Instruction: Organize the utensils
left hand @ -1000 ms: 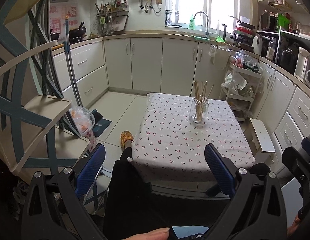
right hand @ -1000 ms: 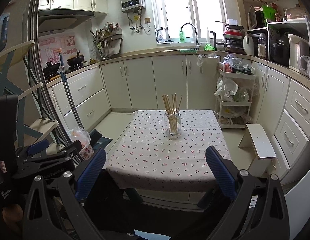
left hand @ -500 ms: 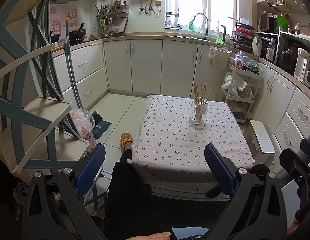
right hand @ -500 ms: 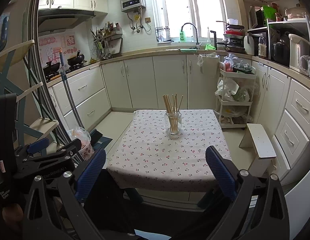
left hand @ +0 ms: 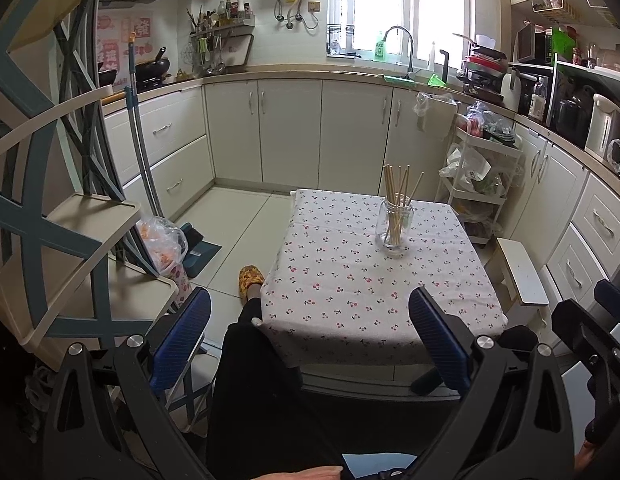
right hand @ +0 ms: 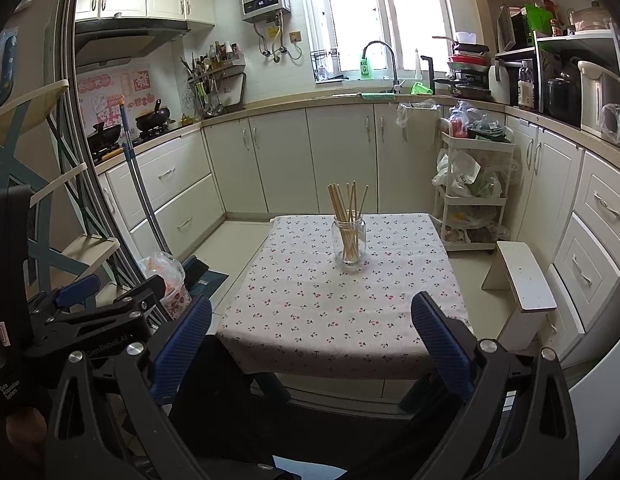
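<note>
Both claws wide open, empty: left gripper, right gripper, short of the table's near edge. Chopsticks upright in glass jar, toward far edge.

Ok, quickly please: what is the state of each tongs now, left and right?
Left tongs: open, holding nothing, short of the table.
Right tongs: open, holding nothing.

Wooden chopsticks stand fanned out in a clear glass jar upright on the cherry-print tablecloth.
</note>
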`<action>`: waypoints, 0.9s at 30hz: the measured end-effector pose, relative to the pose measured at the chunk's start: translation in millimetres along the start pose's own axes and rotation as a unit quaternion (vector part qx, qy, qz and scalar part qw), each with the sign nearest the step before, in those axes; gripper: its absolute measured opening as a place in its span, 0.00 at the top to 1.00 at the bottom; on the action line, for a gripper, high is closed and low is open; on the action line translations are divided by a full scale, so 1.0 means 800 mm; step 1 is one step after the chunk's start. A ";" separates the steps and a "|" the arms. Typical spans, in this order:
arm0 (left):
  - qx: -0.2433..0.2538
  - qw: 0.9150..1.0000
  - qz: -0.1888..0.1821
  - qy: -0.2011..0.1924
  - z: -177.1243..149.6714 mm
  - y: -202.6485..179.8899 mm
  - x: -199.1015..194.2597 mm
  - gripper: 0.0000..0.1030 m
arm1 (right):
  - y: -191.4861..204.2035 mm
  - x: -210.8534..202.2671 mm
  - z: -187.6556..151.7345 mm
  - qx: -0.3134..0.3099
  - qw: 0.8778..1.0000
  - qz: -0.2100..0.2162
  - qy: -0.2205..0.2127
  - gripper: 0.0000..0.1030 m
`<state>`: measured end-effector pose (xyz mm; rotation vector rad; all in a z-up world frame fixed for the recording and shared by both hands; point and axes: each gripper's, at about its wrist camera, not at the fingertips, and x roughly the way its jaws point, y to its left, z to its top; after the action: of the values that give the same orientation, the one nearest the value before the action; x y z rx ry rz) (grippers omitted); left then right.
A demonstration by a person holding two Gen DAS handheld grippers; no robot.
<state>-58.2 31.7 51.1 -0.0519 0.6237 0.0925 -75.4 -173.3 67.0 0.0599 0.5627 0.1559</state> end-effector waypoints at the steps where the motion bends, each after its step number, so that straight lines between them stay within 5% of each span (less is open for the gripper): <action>1: 0.000 1.000 0.000 0.000 0.000 -0.001 0.001 0.07 | 0.000 0.000 0.000 0.000 1.000 0.000 0.000 0.07; 27: 0.001 1.000 0.000 0.002 -0.003 -0.001 0.004 0.07 | 0.002 0.001 -0.005 0.003 1.000 0.002 0.007 0.07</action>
<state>-57.3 31.1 47.5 -0.0503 0.6285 0.0910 -77.1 -171.4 62.9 0.0666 0.5774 0.1581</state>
